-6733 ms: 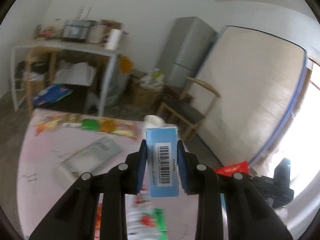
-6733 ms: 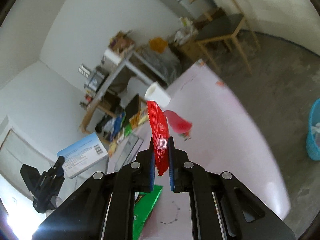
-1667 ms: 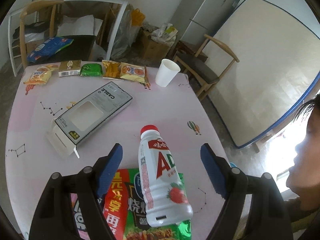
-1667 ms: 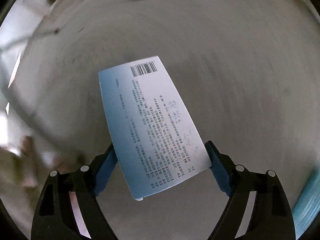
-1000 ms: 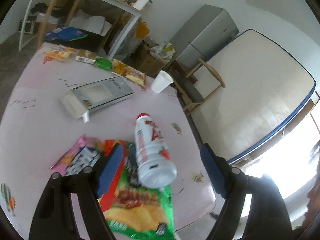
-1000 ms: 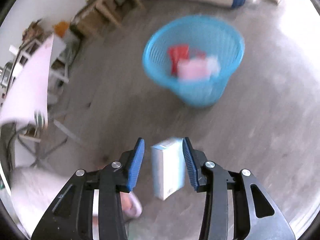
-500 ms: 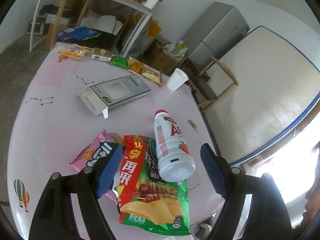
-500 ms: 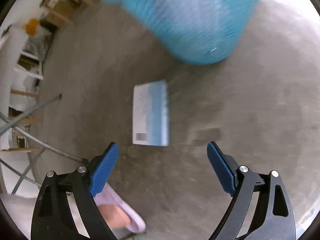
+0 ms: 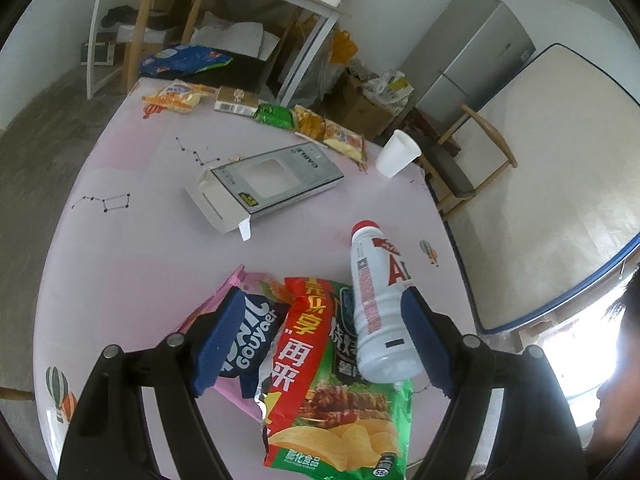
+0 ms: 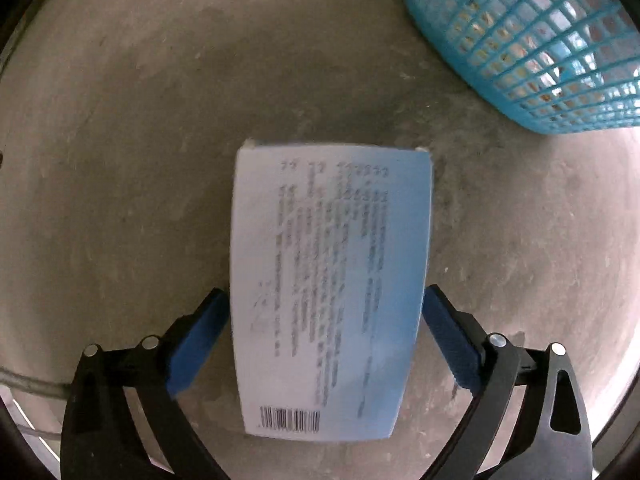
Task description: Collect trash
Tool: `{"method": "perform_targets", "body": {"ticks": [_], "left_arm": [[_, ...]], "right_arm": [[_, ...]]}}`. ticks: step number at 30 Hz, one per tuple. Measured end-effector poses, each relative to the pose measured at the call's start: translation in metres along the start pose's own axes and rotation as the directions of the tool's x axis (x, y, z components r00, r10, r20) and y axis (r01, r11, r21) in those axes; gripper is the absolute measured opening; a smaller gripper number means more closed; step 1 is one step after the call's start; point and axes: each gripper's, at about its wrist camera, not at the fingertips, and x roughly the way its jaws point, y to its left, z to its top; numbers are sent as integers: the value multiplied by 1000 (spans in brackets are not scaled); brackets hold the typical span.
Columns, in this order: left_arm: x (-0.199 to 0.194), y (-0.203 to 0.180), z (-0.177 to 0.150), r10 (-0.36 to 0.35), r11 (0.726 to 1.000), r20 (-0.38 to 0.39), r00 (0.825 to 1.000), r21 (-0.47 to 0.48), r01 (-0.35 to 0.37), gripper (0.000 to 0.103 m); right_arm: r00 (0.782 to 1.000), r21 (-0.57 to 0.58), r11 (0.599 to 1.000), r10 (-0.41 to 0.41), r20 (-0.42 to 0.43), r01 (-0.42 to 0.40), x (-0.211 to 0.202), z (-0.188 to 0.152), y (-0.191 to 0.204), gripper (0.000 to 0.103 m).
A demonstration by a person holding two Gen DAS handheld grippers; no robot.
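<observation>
A blue mesh basket (image 10: 532, 40) stands on the grey concrete floor (image 10: 140, 140); its contents are blurred. Just beside it, outside it, a light blue box (image 10: 332, 292) lies flat between the spread pads of the right hand-held gripper (image 10: 322, 340), whose jaws have just been opening. On the pink bench (image 9: 152, 240), the left hand-held gripper (image 9: 316, 340) stands apart around snack bags (image 9: 320, 380) and a white bottle (image 9: 376, 304).
</observation>
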Motion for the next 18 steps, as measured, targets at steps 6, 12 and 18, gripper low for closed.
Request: {"method": "perform_targets", "body": {"ticks": [6,12,18], "left_arm": [[6,4,-2,-9,1000,-8,1000,0,9,78],[1,0,-12,-20,999,3,1000,34,20,78],[-7,-6,-25,-40,996,17,999,82,38,78]], "right_arm": [[997,16,996,83,-5,-83,-17,-12,-32,67],[971,-76,979,198,138,-189,-117,-64,-80,67],[869,-136,966,257,423,-219,-280,-90,-148,67]]}}
